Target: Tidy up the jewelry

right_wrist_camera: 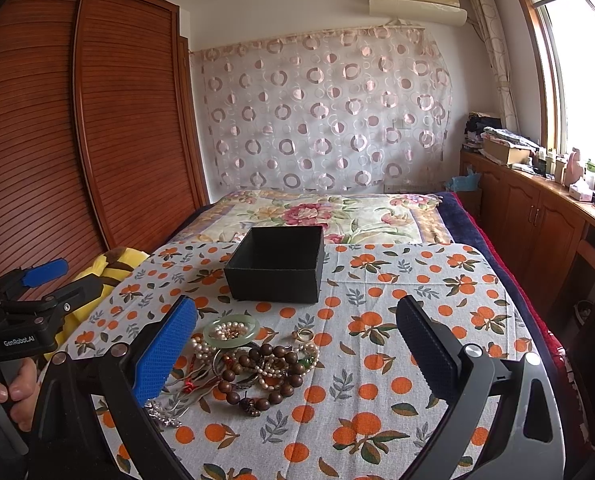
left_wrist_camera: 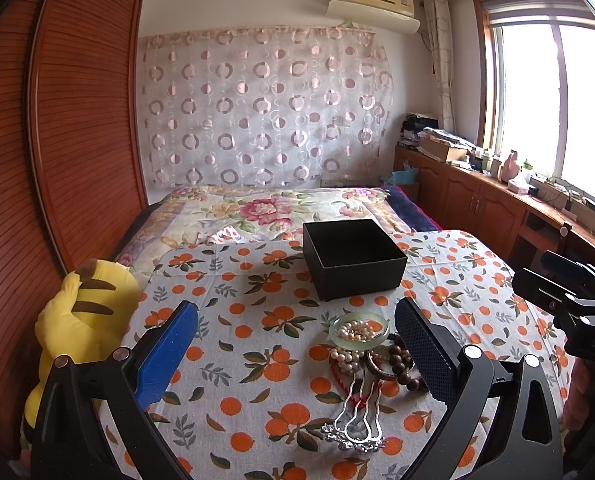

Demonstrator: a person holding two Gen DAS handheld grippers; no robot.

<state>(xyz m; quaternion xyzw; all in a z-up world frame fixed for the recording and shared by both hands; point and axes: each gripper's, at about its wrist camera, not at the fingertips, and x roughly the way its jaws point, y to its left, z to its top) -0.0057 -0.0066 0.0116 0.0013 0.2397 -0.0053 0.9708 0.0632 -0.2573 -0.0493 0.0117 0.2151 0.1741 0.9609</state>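
A pile of jewelry lies on the orange-print cloth (left_wrist_camera: 257,360): a pale green jade bangle (left_wrist_camera: 359,345) over white pearls (left_wrist_camera: 345,360), a brown wooden bead bracelet (left_wrist_camera: 401,362) and a silver hairpin (left_wrist_camera: 355,416). An open black box (left_wrist_camera: 353,258) stands behind the pile. My left gripper (left_wrist_camera: 297,344) is open and empty, the pile near its right finger. In the right wrist view the bangle (right_wrist_camera: 231,332), bead bracelet (right_wrist_camera: 265,380), a gold ring (right_wrist_camera: 303,335) and the box (right_wrist_camera: 277,264) show. My right gripper (right_wrist_camera: 297,344) is open and empty above the pile.
A yellow plush toy (left_wrist_camera: 81,320) sits at the table's left edge beside a wooden wardrobe (left_wrist_camera: 57,120). A floral bed (left_wrist_camera: 265,208) lies behind the table. A wooden cabinet (left_wrist_camera: 477,200) with clutter runs under the window on the right.
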